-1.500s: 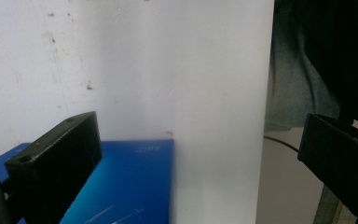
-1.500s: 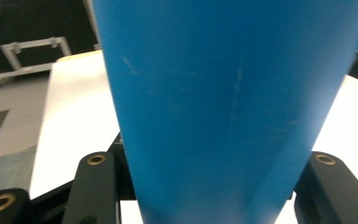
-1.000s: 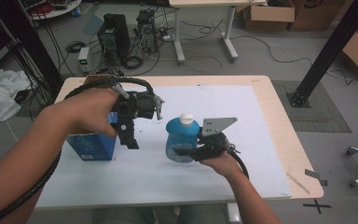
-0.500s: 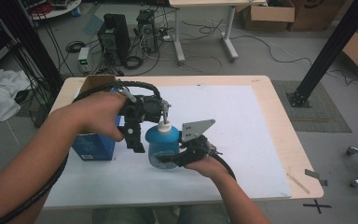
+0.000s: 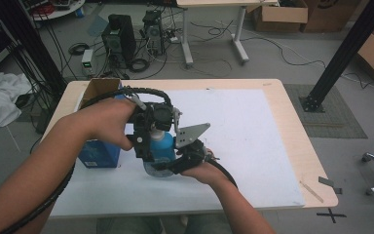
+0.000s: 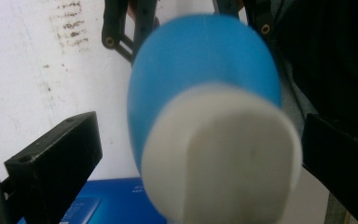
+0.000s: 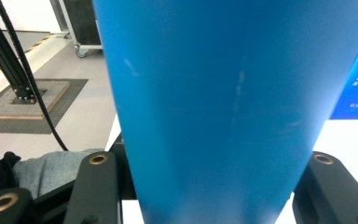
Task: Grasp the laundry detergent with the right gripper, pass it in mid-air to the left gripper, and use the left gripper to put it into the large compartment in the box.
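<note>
**Closing In on the Cap: Two Tongs, One Blue Bottle**

Gripping the blue bottle (image 5: 161, 146) low on its body, the right tongs (image 5: 175, 163) have it clamped between their two black jaws; in the right gripper view the blue wall (image 7: 223, 107) runs straight up out of the gap between them. The bottle stands close to upright near the front of the white mat (image 5: 253, 141) that covers the counter (image 5: 297, 156), just beside a dark blue box (image 5: 97, 153) on its left. Whether its base rests on the mat or hangs a little above it cannot be told.

The left tongs (image 5: 148, 141) come at it from above and from the left. In the left gripper view the white cap (image 6: 221, 151) sits between the two jaws, which stand wide apart with clear space on both sides, so nothing is held there yet.

The relation that matters is this: the bottle's long axis points up toward the left tongs, roughly along their line of sight, with the cap as the nearest part. The left hand (image 5: 109, 124) is therefore the one placed to work the top, while the right hand (image 5: 202, 170) steadies the body from below. The likely next move is narrowing those jaws onto the cap, which looks a little off centre between them, nearer the right-hand jaw in that view.
</note>
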Demonstrator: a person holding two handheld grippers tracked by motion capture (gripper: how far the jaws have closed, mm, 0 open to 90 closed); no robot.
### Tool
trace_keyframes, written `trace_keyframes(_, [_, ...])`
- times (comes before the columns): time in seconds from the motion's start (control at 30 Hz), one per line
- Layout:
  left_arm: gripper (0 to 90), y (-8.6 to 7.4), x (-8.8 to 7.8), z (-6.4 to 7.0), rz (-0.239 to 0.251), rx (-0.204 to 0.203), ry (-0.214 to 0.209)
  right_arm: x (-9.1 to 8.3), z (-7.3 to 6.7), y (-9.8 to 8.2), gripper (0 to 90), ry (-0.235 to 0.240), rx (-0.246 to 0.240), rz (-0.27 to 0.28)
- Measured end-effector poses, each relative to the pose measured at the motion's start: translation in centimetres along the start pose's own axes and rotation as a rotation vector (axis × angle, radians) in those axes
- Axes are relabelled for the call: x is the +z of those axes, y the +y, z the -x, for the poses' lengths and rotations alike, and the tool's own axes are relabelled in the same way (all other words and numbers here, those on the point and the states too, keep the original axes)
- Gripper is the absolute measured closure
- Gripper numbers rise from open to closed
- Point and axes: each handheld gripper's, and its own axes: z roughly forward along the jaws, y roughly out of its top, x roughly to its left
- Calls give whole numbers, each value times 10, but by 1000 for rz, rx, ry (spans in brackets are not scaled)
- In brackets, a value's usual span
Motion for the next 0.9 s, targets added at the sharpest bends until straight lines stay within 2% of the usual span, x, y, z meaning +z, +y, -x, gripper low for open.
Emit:
trace_keyframes(0.43, [6,6,5,1,-31,-1,24,3,0,2,458,-4,1,11])
trace_keyframes(0.6, [52,6,7,1,-48,-4,50,4,0,1,458,-4,1,12])
trace_keyframes(0.9, [111,5,9,1,-44,-8,58,5,0,2,459,-1,0,17])
